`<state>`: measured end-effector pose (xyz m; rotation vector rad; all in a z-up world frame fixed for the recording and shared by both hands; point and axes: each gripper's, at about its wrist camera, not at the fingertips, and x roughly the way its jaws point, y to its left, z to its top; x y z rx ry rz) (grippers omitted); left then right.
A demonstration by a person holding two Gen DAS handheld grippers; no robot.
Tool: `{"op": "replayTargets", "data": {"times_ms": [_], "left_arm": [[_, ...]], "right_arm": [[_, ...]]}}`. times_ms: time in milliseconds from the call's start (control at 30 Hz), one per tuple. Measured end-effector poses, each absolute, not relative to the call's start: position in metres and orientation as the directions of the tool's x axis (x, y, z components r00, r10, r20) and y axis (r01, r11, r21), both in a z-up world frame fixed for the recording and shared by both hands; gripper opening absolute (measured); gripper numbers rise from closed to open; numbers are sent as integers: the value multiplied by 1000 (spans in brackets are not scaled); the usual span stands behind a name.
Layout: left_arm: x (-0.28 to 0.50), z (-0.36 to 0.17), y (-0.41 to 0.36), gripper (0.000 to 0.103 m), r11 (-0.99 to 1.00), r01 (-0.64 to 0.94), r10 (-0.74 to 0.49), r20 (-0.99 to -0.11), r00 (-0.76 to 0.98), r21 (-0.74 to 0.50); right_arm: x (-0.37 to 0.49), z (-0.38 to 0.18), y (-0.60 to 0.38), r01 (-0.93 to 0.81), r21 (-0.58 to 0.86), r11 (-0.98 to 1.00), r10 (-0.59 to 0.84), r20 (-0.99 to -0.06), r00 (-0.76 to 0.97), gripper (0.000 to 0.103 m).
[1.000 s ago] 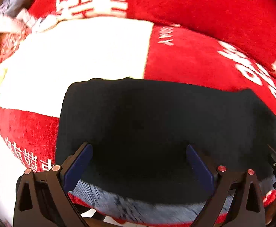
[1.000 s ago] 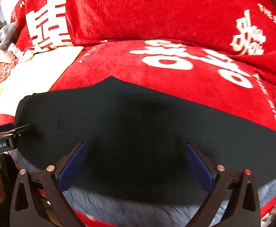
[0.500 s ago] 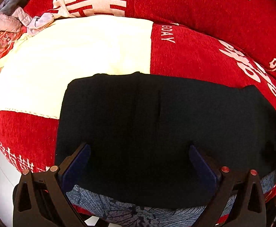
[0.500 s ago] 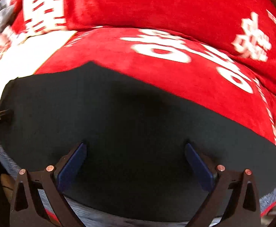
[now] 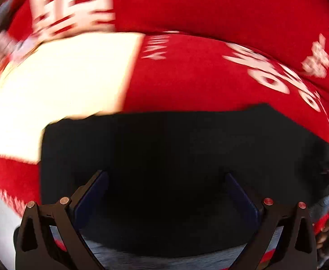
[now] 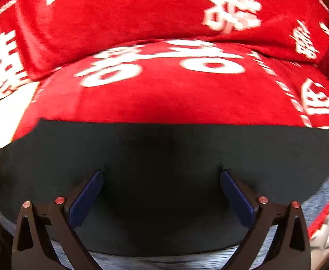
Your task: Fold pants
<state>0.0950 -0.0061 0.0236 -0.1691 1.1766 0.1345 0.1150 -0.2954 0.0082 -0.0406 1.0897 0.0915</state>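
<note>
Black pants (image 6: 164, 157) flat on red blanket (image 6: 164, 94)

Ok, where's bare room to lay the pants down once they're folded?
Bare red blanket beyond the black pants' far edge, up to the red backrest cushion. The cream cloth on the left is also bare. Crowded: clothes pile at far left.

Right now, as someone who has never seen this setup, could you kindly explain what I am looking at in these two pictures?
There is no robot: a person holds a two-finger gripper in each hand, and each carries a fisheye camera looking forward along its fingers. One picture comes from the left gripper, the other from the right gripper. Both stand open, holding nothing, over the black pants, which lie flat on a red blanket with white characters. A cream cloth lies beside the pants in the blurred left view.
</note>
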Motion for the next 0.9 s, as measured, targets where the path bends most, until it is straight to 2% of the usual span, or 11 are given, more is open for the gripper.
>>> {"op": "replayTargets", "data": {"times_ms": [67, 133, 167, 233, 300, 600, 700, 800, 900], "left_arm": [[105, 25, -35, 103, 992, -125, 17, -925, 380, -34], [112, 13, -55, 103, 997, -74, 3, -943, 332, -23], [115, -1, -65, 103, 998, -57, 33, -960, 278, 18], [111, 0, -77, 103, 995, -41, 101, -938, 331, 92], [110, 0, -78, 103, 994, -60, 103, -941, 321, 89], [128, 10, -111, 103, 999, -33, 49, -943, 330, 40], [156, 0, -116, 103, 996, -83, 31, -960, 279, 8], [164, 2, -113, 103, 991, -134, 37, -965, 259, 2], [153, 13, -129, 103, 996, -90, 38, -963, 266, 14]], "right_arm": [[114, -3, -274, -142, -87, 986, -10, -881, 473, 103], [108, -3, -274, -158, -88, 984, 8, -852, 524, 103], [108, -4, -279, -179, -58, 982, 43, -856, 514, 103], [110, -2, -289, -228, -32, 973, 85, -871, 484, 103], [108, 0, -303, -217, -47, 975, 66, -872, 485, 103], [137, 4, -446, 57, -44, 997, -67, -860, 506, 103], [144, 4, -498, 145, 32, 989, -46, -863, 503, 103], [139, 6, -542, 251, 24, 968, -102, -873, 477, 103], [110, 16, -577, 320, 52, 946, -117, -867, 484, 103]]}}
